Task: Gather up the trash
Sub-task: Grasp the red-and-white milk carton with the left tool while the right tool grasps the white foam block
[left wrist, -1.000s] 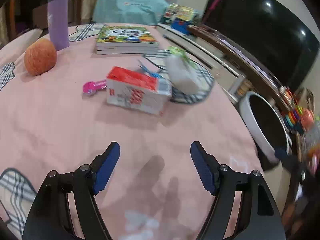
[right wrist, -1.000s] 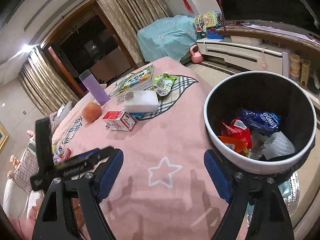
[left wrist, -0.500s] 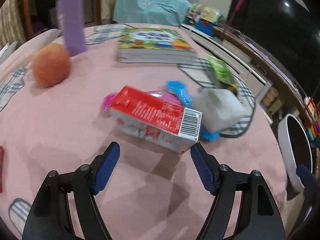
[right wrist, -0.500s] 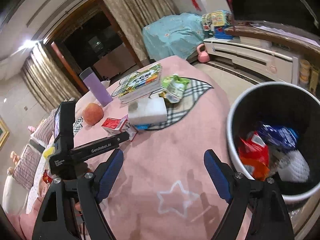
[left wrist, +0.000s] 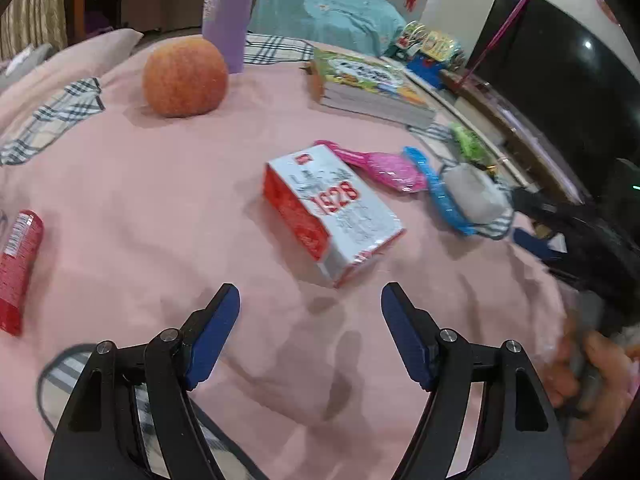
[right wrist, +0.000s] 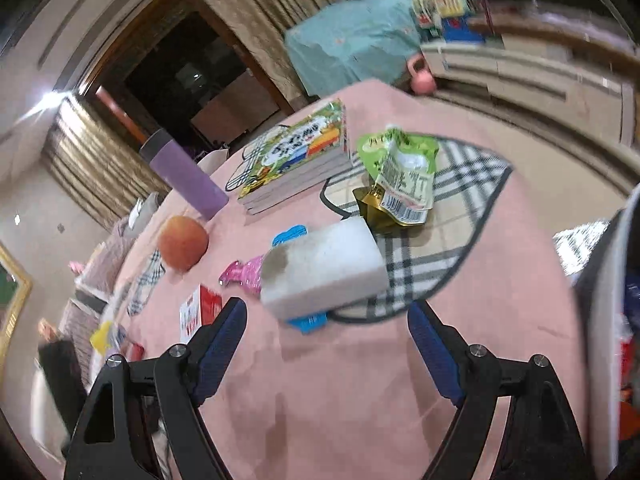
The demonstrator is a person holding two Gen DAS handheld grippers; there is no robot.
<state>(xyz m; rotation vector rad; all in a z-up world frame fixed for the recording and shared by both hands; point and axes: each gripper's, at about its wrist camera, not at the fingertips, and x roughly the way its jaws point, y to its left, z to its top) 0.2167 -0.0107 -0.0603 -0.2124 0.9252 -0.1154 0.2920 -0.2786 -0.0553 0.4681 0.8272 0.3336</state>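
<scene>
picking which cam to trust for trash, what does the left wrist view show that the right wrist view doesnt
Only the left wrist view: the red tube at the left edge and the red-and-white carton's printed top.

Only the right wrist view: the green snack wrapper's barcode side and the bin's rim.

Both: peach, purple bottle, book stack, white sponge, pink wrapper, blue brush.

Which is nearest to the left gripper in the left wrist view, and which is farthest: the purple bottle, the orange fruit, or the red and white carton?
From the left gripper, nearest first:
1. The red and white carton, lying just ahead of the open jaws, slightly right.
2. The orange fruit, farther back, to the left.
3. The purple bottle, standing behind the fruit at the far edge.
</scene>
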